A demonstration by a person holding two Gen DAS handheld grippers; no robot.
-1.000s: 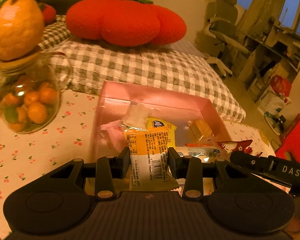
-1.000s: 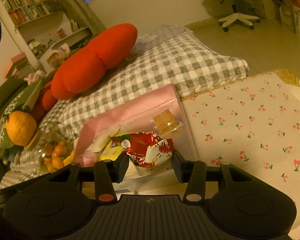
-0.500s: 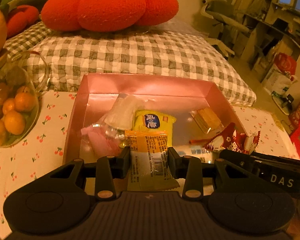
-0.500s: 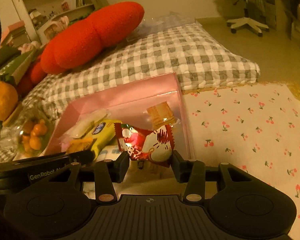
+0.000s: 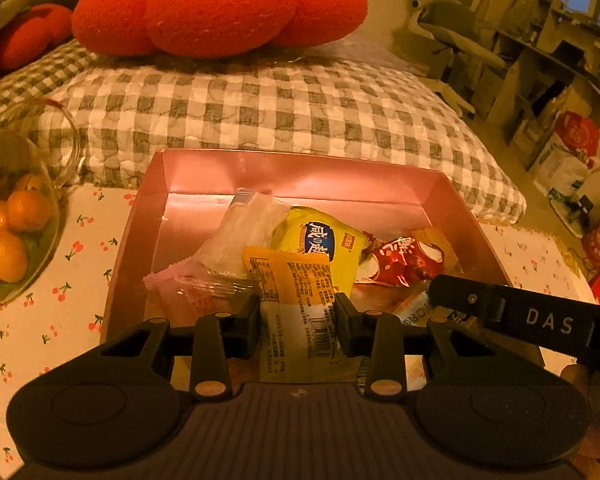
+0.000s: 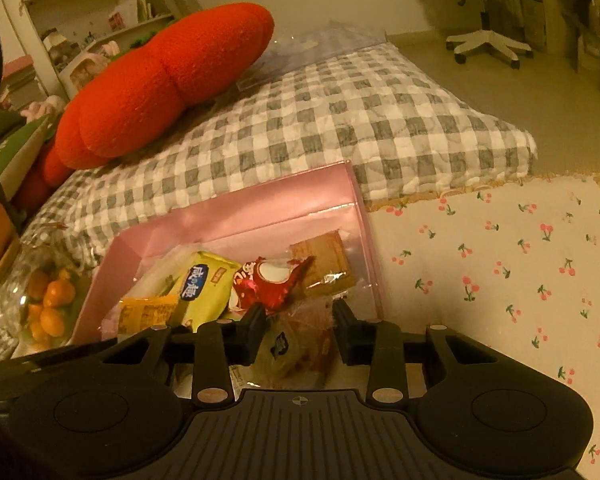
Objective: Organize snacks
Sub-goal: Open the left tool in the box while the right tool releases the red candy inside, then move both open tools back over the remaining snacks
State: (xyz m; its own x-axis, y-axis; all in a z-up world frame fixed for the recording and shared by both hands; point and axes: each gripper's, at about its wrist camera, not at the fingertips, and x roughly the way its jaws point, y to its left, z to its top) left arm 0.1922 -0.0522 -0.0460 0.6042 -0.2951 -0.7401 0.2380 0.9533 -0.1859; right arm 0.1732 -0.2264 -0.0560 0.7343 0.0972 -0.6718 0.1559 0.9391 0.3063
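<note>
Between the left gripper (image 5: pixel 297 322) jaws sits an orange snack packet (image 5: pixel 294 296), pinched upright, long axis pointing ahead over the pink box (image 5: pixel 300 168). Right gripper (image 6: pixel 299 322) jaws are closing, empty; the red packet (image 6: pixel 269 286) lies just ahead.

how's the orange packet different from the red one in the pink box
The orange packet is plain orange with black print and a barcode, while the red packet is glossy red with white patches. The orange packet sits between the fingers of the left tool, gripped; the red packet lies loose on the box floor, no tool touching it. The orange one stands lengthwise, fairly flat; the red one looks crumpled. Both are over or in the pink box.
</note>
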